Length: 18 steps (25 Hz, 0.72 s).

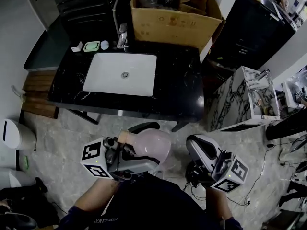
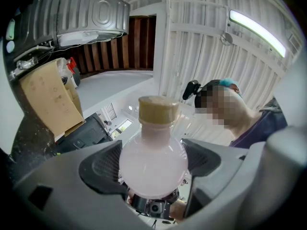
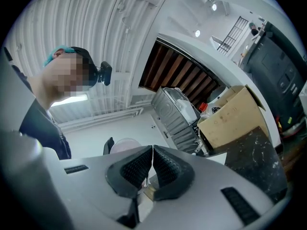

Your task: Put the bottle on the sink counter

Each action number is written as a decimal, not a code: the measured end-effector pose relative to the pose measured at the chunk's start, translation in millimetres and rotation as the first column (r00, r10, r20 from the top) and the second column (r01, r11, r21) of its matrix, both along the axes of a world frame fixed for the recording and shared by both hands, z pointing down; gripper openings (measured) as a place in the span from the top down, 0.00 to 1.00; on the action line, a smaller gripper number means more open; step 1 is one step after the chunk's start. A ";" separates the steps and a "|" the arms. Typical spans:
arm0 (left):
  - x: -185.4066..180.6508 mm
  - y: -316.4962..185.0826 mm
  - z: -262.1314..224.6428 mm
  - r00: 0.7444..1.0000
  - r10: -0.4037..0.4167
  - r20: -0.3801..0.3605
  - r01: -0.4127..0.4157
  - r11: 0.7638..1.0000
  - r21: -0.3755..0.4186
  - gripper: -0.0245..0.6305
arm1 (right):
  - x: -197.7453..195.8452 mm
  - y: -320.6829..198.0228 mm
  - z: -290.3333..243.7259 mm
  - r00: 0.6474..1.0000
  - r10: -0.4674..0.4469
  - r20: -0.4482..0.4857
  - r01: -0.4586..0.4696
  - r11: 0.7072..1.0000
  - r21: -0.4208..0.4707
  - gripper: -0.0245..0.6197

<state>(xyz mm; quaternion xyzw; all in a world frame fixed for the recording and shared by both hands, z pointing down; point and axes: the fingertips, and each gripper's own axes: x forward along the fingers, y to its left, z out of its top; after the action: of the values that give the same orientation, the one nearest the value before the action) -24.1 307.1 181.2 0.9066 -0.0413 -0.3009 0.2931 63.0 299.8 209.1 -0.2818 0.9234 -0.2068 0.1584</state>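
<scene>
As its jaws clamp the round pink bottle at the belly, left gripper — occupied. Right gripper — jaws pressed together, empty.

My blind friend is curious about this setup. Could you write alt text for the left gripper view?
A round, pale pink bottle with a tan cap is clamped between the dark padded jaws of the left gripper. Behind it are a cardboard box at left and a person at right.
</scene>
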 end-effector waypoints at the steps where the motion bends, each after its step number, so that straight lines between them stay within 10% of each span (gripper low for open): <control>1: -2.3 -7.0 1.1 1.000 0.003 0.000 -0.003 1.000 -0.002 0.37 | -2.6 -6.6 1.0 1.000 0.002 -0.001 -0.002 1.000 -0.003 0.92; 18: -57.1 -109.8 0.3 0.999 0.052 -0.012 -0.052 0.998 -0.016 0.37 | -55.0 -103.4 -4.0 0.997 0.068 -0.031 -0.069 0.997 -0.022 0.92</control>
<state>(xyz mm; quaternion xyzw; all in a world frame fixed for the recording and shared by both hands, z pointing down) -81.3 197.3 181.5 0.9032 -0.0185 -0.2978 0.3086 8.0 196.4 205.1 -0.3181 0.9131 -0.2075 0.1484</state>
